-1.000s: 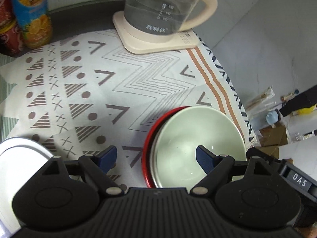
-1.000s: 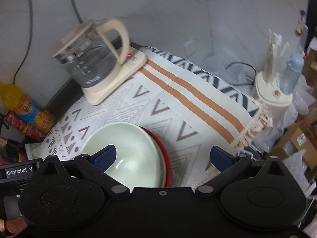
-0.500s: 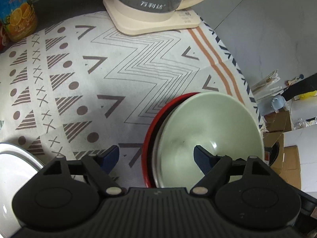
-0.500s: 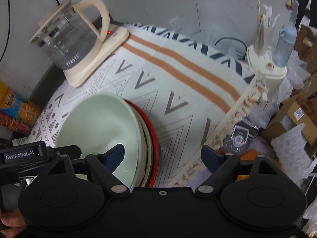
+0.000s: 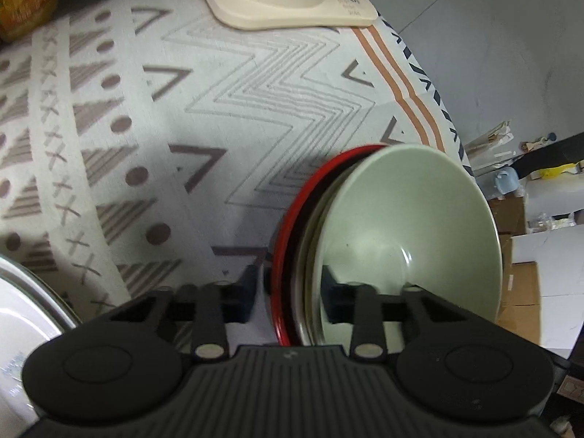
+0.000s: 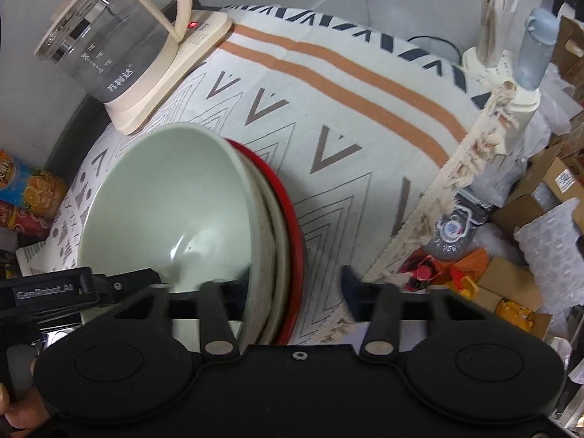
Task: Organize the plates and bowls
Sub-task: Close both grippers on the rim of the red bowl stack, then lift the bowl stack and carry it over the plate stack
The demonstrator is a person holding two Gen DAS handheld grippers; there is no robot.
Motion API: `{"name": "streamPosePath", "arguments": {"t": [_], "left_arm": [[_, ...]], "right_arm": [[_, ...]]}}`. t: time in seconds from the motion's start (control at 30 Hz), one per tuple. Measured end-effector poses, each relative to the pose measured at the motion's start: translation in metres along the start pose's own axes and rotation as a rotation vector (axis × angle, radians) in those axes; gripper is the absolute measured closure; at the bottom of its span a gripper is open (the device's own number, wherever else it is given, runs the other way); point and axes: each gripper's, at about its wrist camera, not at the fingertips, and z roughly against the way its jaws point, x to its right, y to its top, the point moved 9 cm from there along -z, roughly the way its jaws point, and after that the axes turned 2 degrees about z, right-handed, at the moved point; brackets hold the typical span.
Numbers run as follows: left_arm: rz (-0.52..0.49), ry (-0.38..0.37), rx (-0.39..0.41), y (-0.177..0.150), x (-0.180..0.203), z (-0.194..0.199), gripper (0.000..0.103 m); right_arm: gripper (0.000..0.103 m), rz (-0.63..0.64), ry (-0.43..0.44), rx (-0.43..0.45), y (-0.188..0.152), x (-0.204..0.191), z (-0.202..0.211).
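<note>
A pale green bowl (image 5: 401,219) (image 6: 164,200) sits on a beige plate (image 5: 310,255) (image 6: 277,219), which sits on a red plate (image 5: 288,226) (image 6: 295,226), all on the patterned cloth. My left gripper (image 5: 290,284) straddles the stack's left rim, one finger inside the bowl and one outside the red plate. Its jaws are closing, and a sliver of cloth shows beside the outer pad. My right gripper (image 6: 292,281) straddles the opposite rim and is also closing. Its outer finger (image 6: 350,281) stands clear of the red rim.
A glass kettle on a cream base (image 5: 292,3) (image 6: 109,47) stands behind the stack. Juice bottles (image 5: 25,3) (image 6: 33,186) are at the far left, and a white dish (image 5: 22,314) lies near left. The cloth's fringed edge (image 6: 456,168) drops to floor clutter on the right.
Both grippers have come down onto the stack, which now looms larger. Both pairs of jaws have narrowed from wide open to close around the stack's rim.
</note>
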Motion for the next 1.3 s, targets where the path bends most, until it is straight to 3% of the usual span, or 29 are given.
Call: {"name": "streamPosePath", "arguments": {"t": [0.2,0.53,1.3], "left_arm": [[0.012,0.001,0.02,-0.003,-0.002,0.009,0.077],[0.039,0.006,0.069,-0.009,-0.008,0.039,0.077],[0.257,0.065,0.267,-0.027,-0.076,0.138,0.077]], "right_arm": [[0.078,0.017,0.013,0.008,-0.001,-0.006,0.003],[0.078,0.071,0.03,0.044,0.002,-0.02,0.019],[0.078,0.276,0.198,0.037,0.003,-0.122,0.045]]}}
